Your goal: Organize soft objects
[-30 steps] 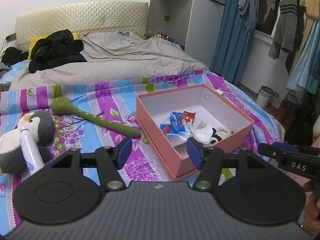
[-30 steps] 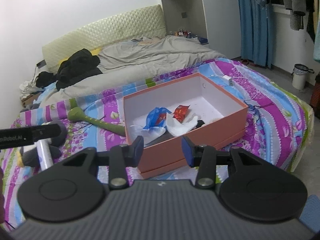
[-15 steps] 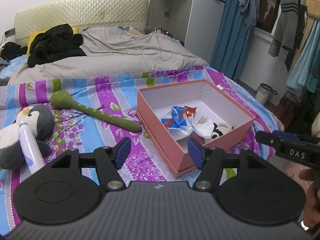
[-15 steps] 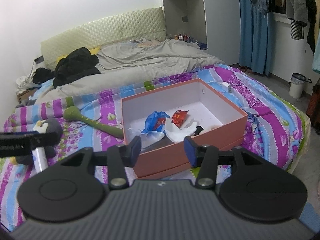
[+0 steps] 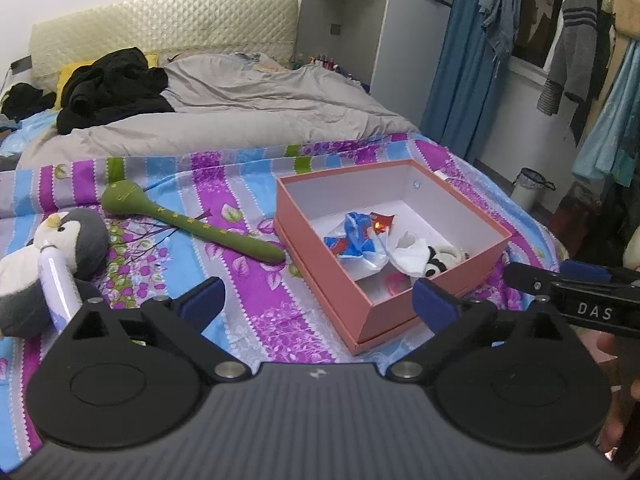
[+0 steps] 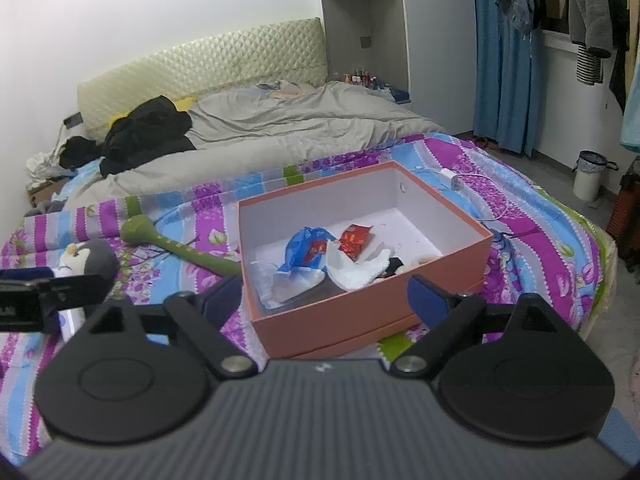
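Observation:
An open pink box sits on the striped bedspread and holds a blue wrapper, a red packet, white cloth and a small panda toy. A green snake plush lies left of the box. A penguin plush lies further left with a white tube on it. My left gripper is open and empty, above the bed in front of the box. My right gripper is open and empty, in front of the box.
A grey duvet and black clothes cover the bed's far half. A white charger with cable lies right of the box. A small bin stands on the floor at right. Clothes hang at the right.
Both grippers have opened wider and drawn back and up from the box. Nothing on the bed has moved.

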